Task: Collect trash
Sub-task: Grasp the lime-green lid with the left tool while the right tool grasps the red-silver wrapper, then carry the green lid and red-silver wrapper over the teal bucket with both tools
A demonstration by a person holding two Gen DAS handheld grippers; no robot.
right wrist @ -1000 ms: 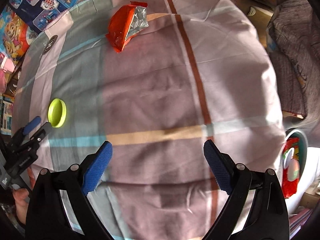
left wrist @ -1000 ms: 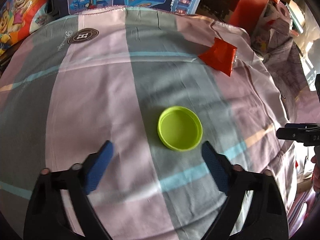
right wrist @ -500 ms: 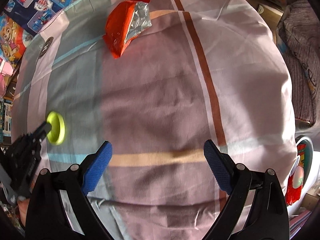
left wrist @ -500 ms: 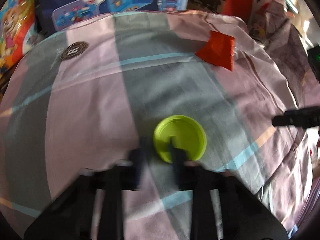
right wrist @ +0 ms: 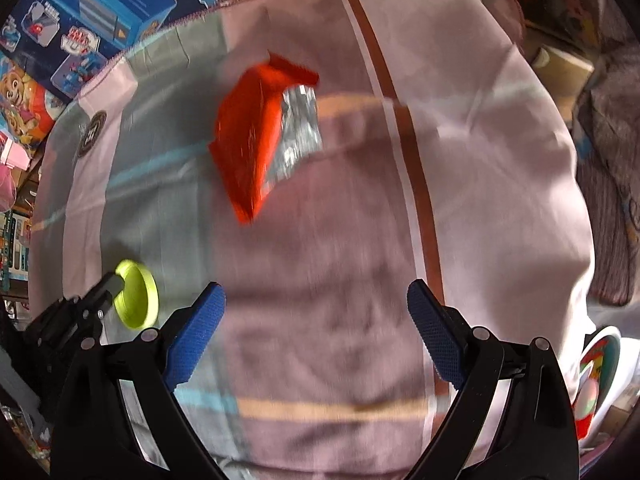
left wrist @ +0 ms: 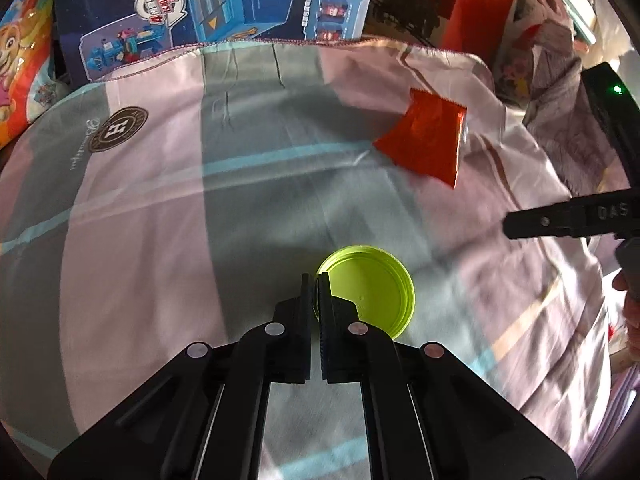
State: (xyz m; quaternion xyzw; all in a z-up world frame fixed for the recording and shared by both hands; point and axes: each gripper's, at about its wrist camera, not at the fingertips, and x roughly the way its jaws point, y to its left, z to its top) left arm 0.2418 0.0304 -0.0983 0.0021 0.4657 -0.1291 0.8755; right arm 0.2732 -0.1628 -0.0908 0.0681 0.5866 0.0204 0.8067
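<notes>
Left hand-held gripper point(left wrist: 315, 280) has clamped the round lime-green lid's point(left wrist: 374, 294) rim.

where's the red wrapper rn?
Red wrapper lies on the checked cloth, upper centre in the right wrist view, beyond the open right gripper and apart from the green lid.

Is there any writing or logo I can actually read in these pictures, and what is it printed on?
"H" inside a round dark badge, printed on the checked cloth.
"OAS", cut off by the picture's edge, on the right gripper's finger.
Script beside the badge: too faint to read.
Round logo and the column of print on the blue toy box: too distorted to read.
Red wrapper: no readable print.
</notes>
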